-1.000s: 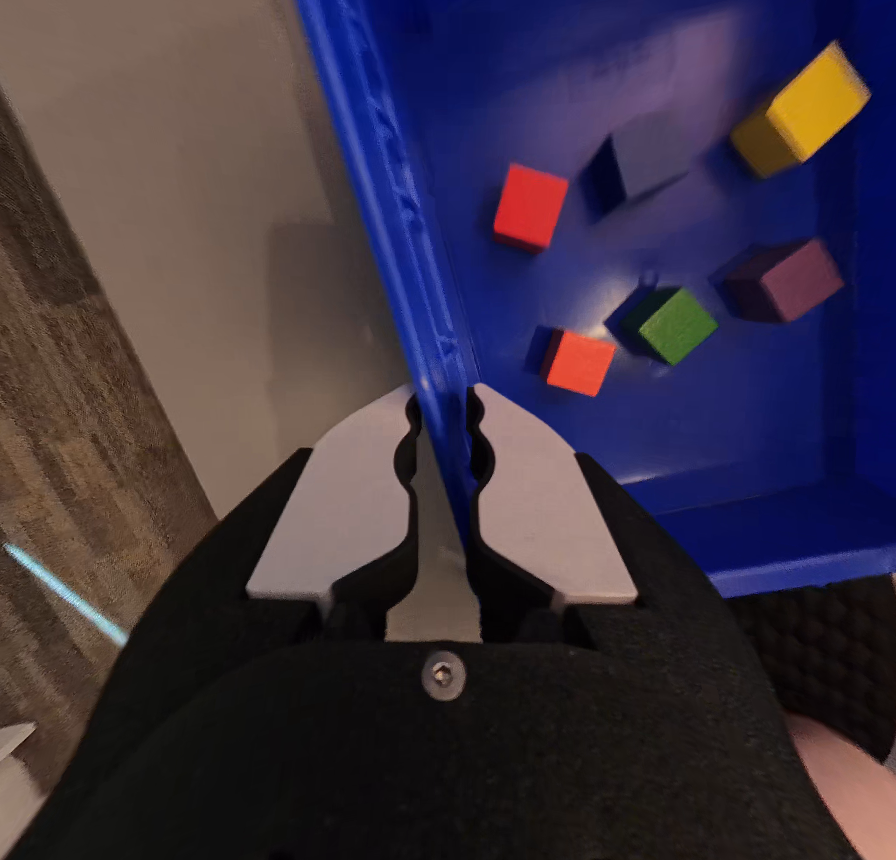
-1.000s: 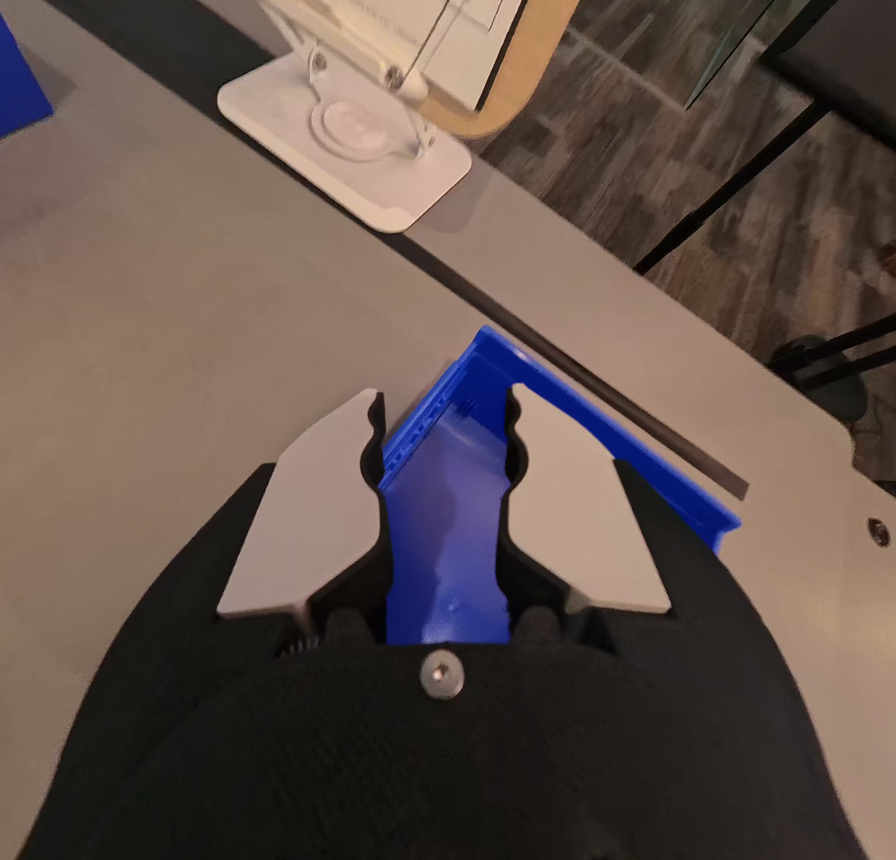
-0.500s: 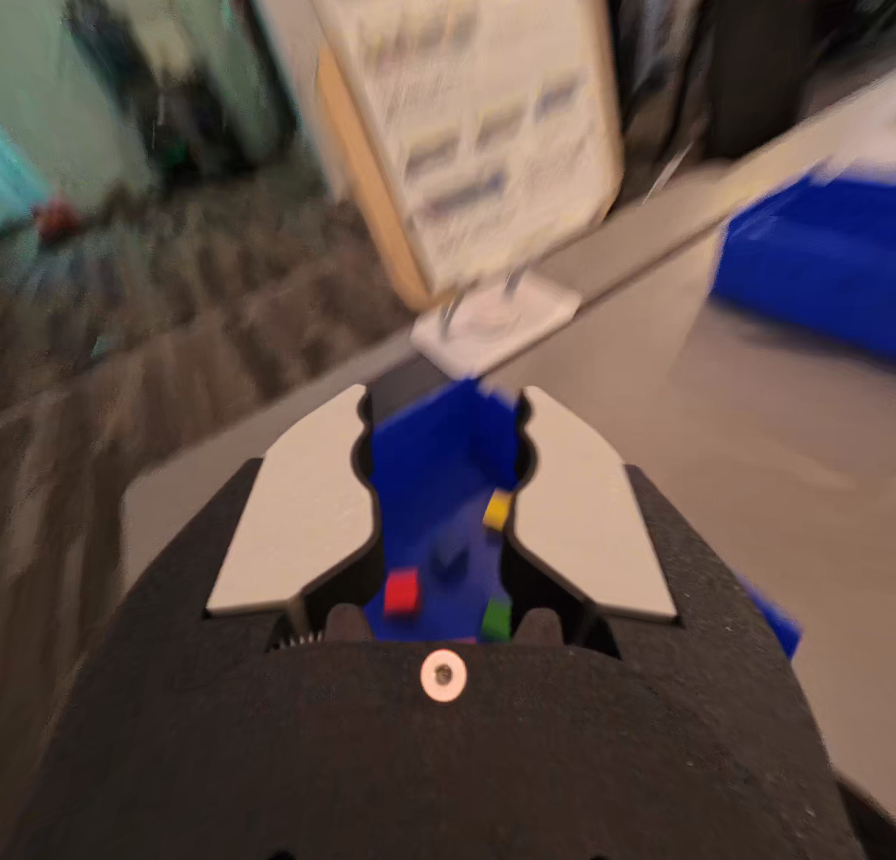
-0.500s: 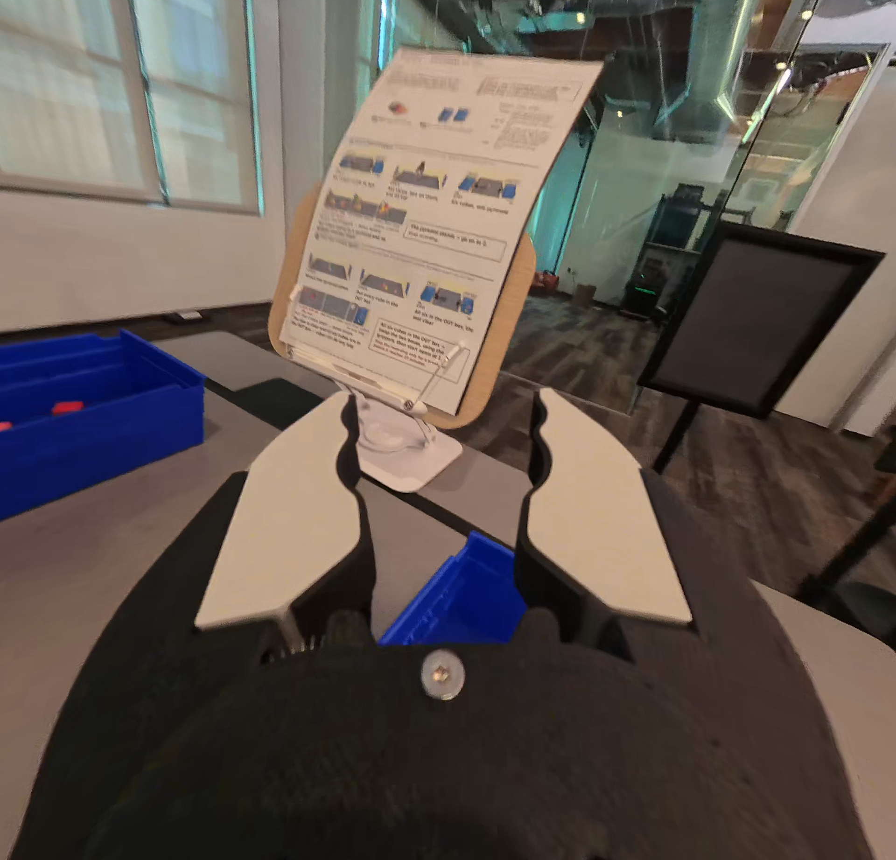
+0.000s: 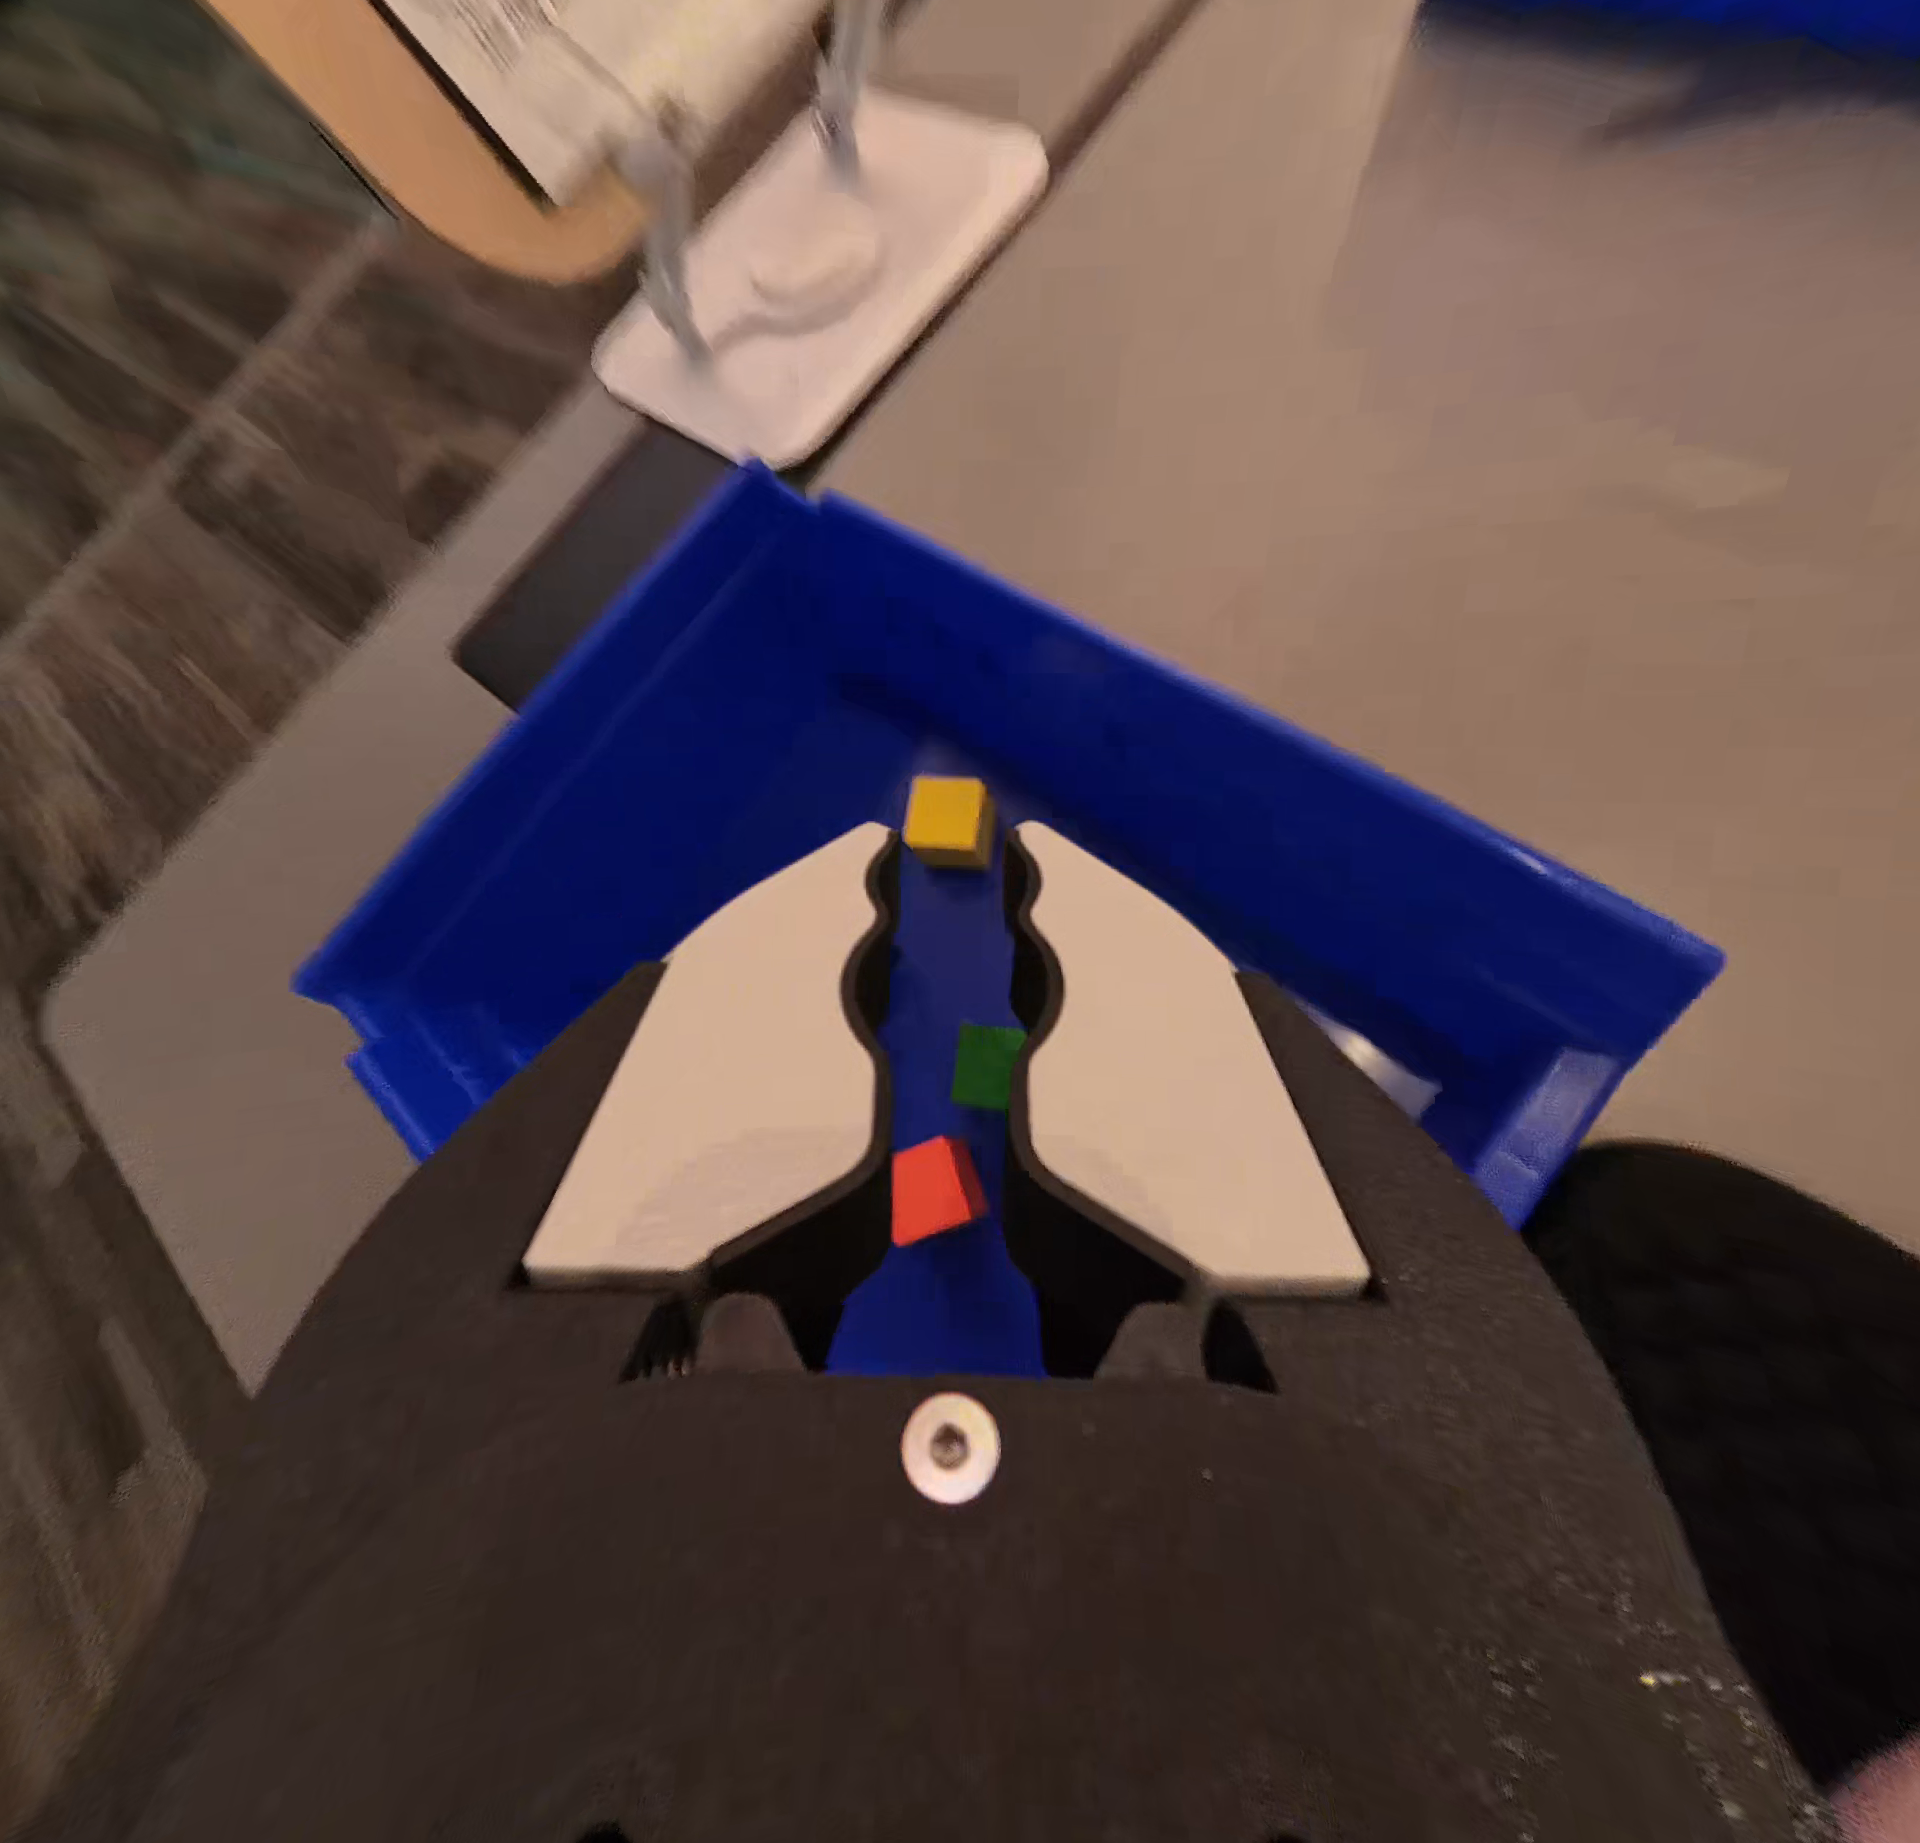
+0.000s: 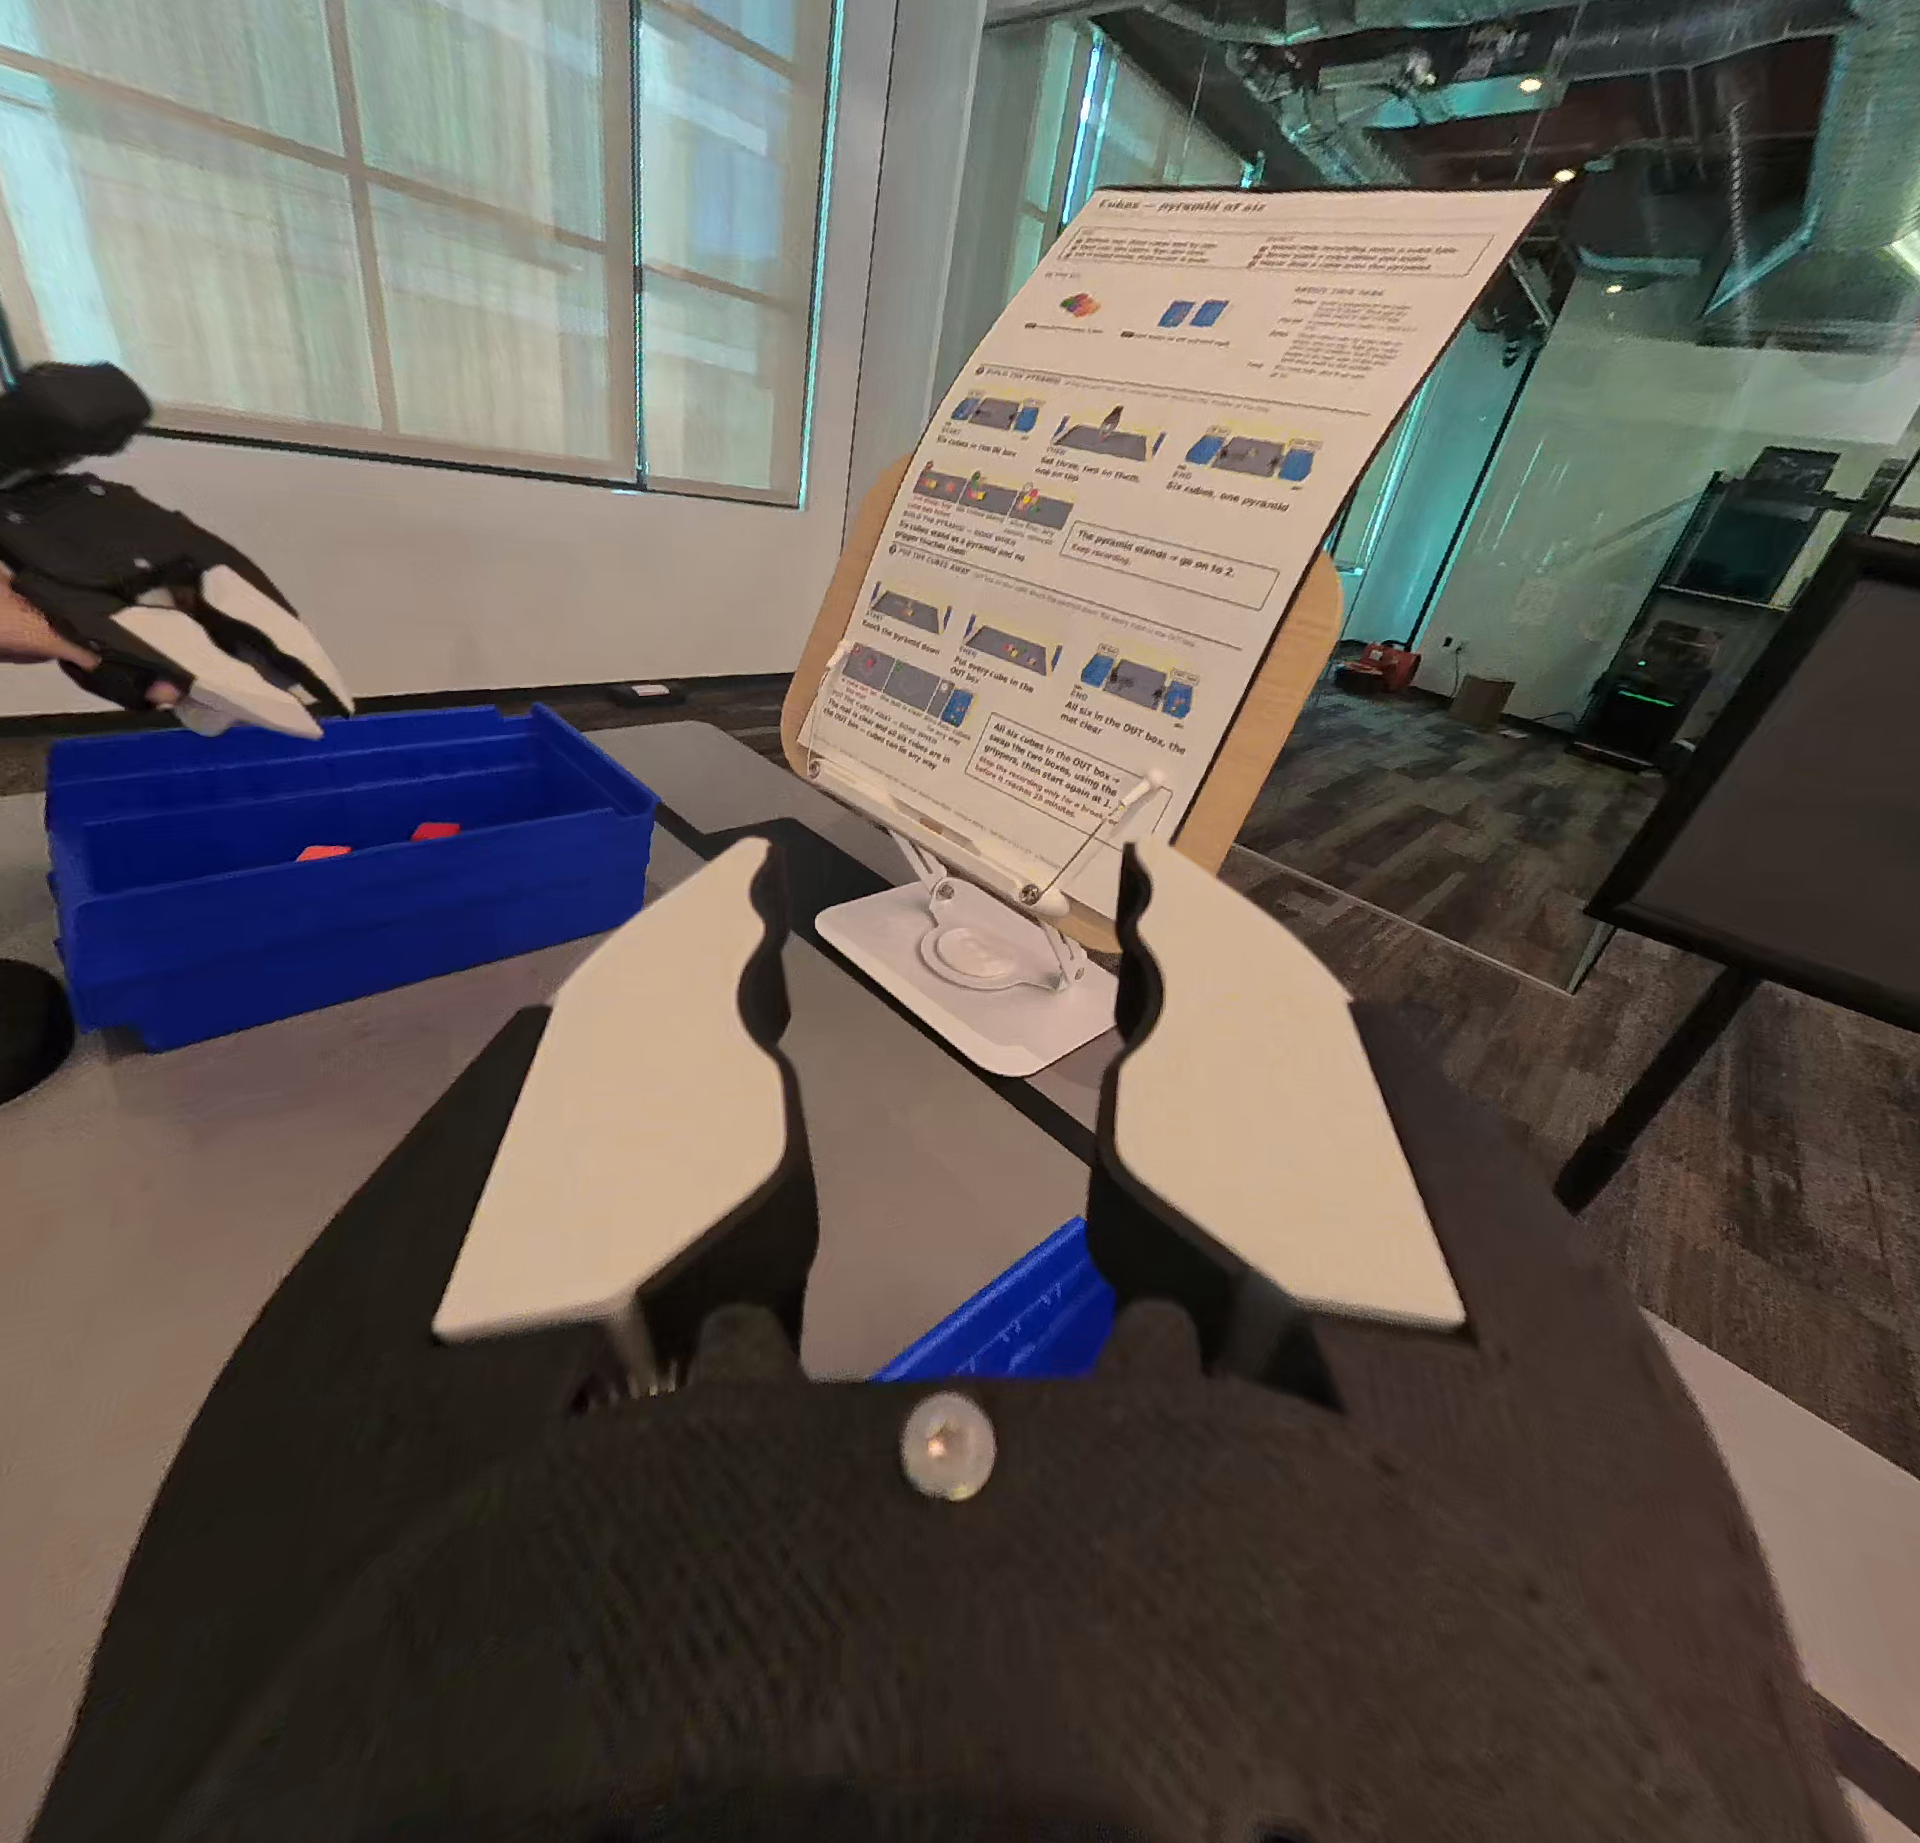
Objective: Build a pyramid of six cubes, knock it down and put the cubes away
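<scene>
Writing covers an instruction sheet (image 6: 1164,505) on a stand. Left hand-held gripper (image 5: 948,837) hovers slightly parted, empty, above a blue bin (image 5: 1195,796) holding yellow cube (image 5: 945,822), green cube (image 5: 987,1066) and red cube (image 5: 935,1203); other cubes hidden. Right hand-held gripper (image 6: 945,858) gapes empty over the worktop (image 6: 208,1170)

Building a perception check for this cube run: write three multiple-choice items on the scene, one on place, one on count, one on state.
1. Where is the yellow cube? A in the blue bin B on the floor C on the paper stand
2. How many cubes show in the left wrist view? A one B three C six
3. The right gripper is: A shut on a cube B shut, empty C open, empty

A: it lies by the bin's wall.
B: yellow, green cube, red cube.
C: fingers apart, nothing between.
</scene>
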Available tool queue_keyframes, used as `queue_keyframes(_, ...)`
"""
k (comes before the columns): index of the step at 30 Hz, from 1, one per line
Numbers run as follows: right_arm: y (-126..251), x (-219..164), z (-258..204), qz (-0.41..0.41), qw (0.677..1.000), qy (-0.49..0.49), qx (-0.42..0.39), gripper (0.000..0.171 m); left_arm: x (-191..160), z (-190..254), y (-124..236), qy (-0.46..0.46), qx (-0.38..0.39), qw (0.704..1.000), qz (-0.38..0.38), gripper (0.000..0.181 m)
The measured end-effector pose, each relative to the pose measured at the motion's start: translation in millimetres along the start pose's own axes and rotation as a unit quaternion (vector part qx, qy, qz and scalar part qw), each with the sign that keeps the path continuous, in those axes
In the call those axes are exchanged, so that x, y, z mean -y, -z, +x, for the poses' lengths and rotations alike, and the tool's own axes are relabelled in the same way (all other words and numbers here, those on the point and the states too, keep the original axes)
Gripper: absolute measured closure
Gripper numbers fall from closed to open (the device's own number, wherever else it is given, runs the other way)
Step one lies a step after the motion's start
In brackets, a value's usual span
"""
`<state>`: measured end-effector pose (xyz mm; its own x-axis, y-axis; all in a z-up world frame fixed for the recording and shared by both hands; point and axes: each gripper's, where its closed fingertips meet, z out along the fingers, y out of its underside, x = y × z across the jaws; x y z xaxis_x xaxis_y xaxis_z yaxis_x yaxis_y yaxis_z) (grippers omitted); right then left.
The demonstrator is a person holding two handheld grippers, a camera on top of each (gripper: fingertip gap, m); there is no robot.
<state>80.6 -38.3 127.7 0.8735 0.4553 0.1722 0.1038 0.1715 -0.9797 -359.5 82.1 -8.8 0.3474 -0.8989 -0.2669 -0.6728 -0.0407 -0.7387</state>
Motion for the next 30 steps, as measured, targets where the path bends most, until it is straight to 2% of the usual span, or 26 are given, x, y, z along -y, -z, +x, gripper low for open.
queue_keyframes(3,-1,-4,1,-0.008,1.0,0.001,0.0,0.109,-25,19,-28,-0.005,-0.056,0.994,-0.09,0.16)
queue_keyframes(7,-3,-11,1,-0.024,1.0,0.0,0.005,0.107,-41,37,-56,-0.015,-0.103,0.981,-0.162,0.159)
queue_keyframes(11,-4,-15,2,-0.035,0.999,-0.002,0.005,0.107,-60,35,-69,-0.02,-0.092,0.969,-0.228,0.154)
queue_keyframes(15,-6,-18,2,-0.04,0.999,-0.002,0.006,0.106,-72,39,-73,-0.011,-0.103,0.961,-0.257,0.144)
queue_keyframes(24,-9,-28,2,-0.058,0.998,-0.004,0.011,0.107,-91,36,-88,-0.03,-0.09,0.945,-0.313,0.141)
queue_keyframes(30,-11,-34,1,-0.071,0.997,-0.002,0.015,0.107,-98,38,-93,-0.054,-0.095,0.939,-0.325,0.152)
